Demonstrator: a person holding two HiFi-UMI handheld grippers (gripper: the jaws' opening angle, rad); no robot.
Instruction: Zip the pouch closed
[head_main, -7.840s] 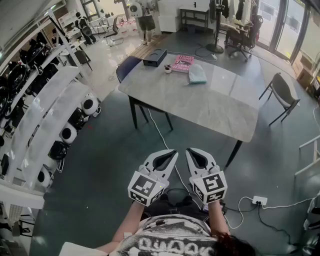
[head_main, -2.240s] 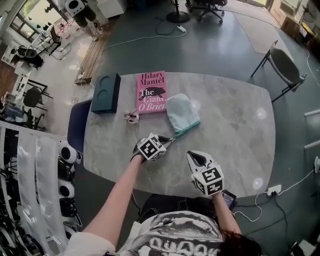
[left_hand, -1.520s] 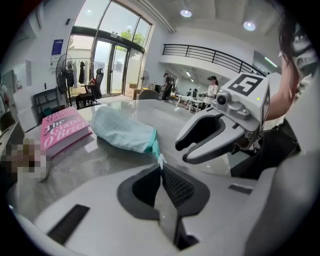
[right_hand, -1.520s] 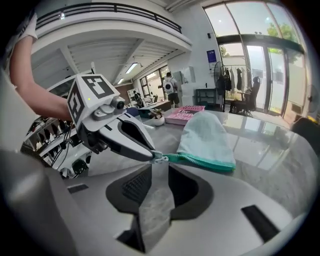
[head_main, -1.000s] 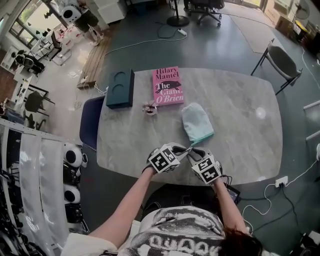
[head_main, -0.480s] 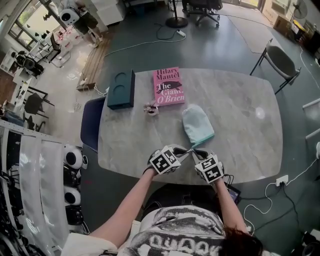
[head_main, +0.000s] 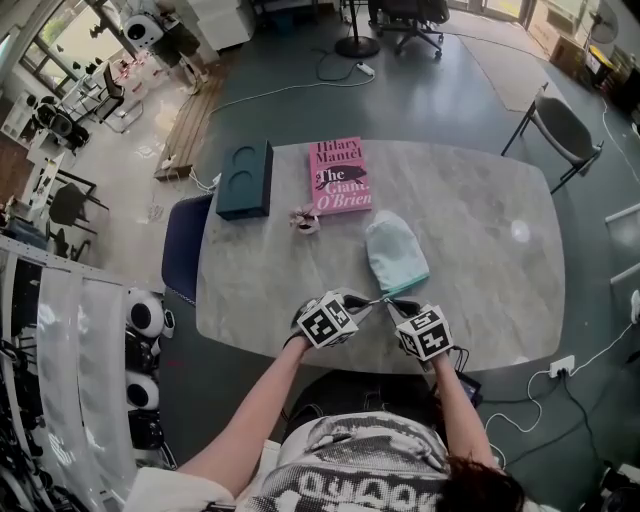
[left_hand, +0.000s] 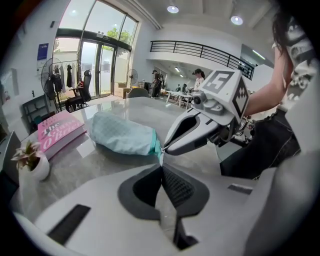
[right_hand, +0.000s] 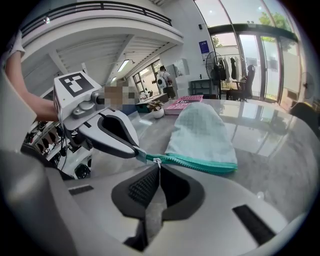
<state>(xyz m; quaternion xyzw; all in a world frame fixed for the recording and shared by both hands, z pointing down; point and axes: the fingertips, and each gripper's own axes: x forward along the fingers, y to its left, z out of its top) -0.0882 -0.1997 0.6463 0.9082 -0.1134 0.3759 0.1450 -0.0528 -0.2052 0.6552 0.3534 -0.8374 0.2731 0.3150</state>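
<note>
A pale teal pouch (head_main: 396, 255) lies on the marble table (head_main: 480, 230), its green zipper (right_hand: 200, 163) along the near edge. My left gripper (head_main: 370, 299) is shut on the zipper's tape end at the pouch's left corner, as the right gripper view shows (right_hand: 136, 151). Right beside it, my right gripper (head_main: 391, 303) has its jaws closing on the small zipper pull (right_hand: 158, 160), which sits between the pad tips. In the left gripper view the pouch (left_hand: 122, 136) lies just past my left gripper (left_hand: 161, 161), and the right gripper (left_hand: 166, 149) meets it at the corner.
A pink book (head_main: 340, 177), a dark box (head_main: 245, 179) and a small potted plant (head_main: 304, 219) sit at the table's far left. Both grippers work near the table's front edge. A blue chair (head_main: 183, 245) stands at the left side, a grey chair (head_main: 568, 130) at the far right.
The right gripper came in from the lower right to the pouch's corner and its jaws went from wide apart to together on the zipper pull. The left gripper kept its hold.
</note>
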